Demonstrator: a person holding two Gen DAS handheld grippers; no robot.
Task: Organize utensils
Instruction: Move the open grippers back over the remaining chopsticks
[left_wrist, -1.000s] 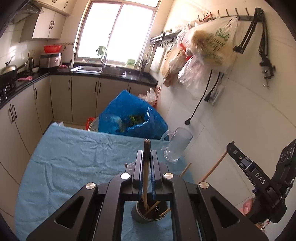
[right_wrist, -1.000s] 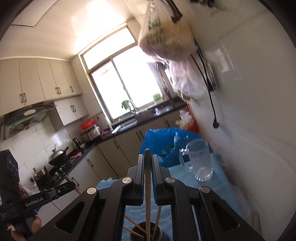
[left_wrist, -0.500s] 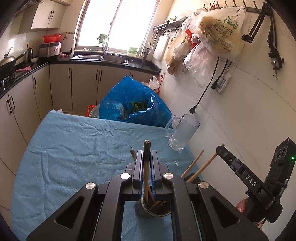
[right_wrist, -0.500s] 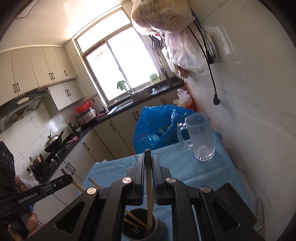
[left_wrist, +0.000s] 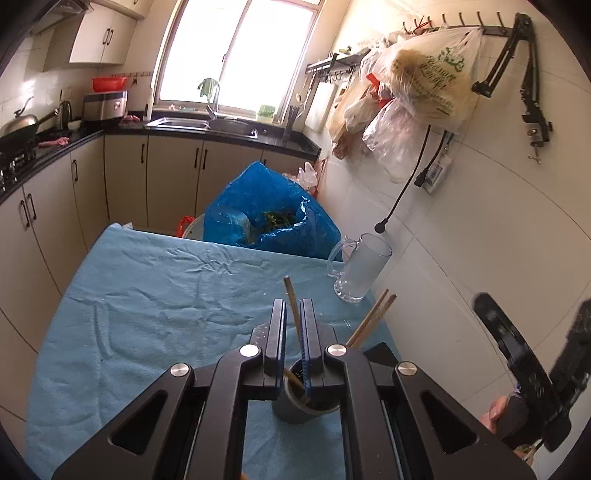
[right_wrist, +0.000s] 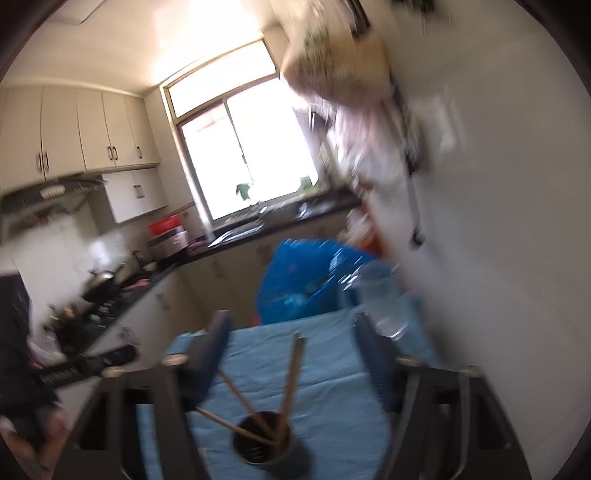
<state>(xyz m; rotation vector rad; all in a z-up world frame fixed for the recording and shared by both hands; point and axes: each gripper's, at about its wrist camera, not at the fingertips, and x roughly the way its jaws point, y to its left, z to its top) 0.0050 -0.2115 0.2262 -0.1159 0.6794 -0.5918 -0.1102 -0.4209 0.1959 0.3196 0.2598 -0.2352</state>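
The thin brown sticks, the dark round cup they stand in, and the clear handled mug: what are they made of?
Thin brown sticks: probably wood or bamboo, matte tan, faint grain.
Dark round cup: unclear, metal or plastic; dull grey wall, holes in its floor.
Clear handled mug: glass most likely, see-through with a thick, bright base.

Cup (left_wrist: 295, 400) stands on the cloth-covered table (left_wrist: 155, 310), near its right edge, just beyond the left gripper (left_wrist: 293, 343). Chopsticks (right_wrist: 290, 373) stand in the cup, leaning apart. Glass mug (left_wrist: 360, 269) farther back, beside the wall. Big bag (left_wrist: 269, 218) behind the table's far edge. Counter with sink (left_wrist: 199, 123) behind that, under the window (left_wrist: 236, 51). Stove and pan (left_wrist: 18, 125) far left.
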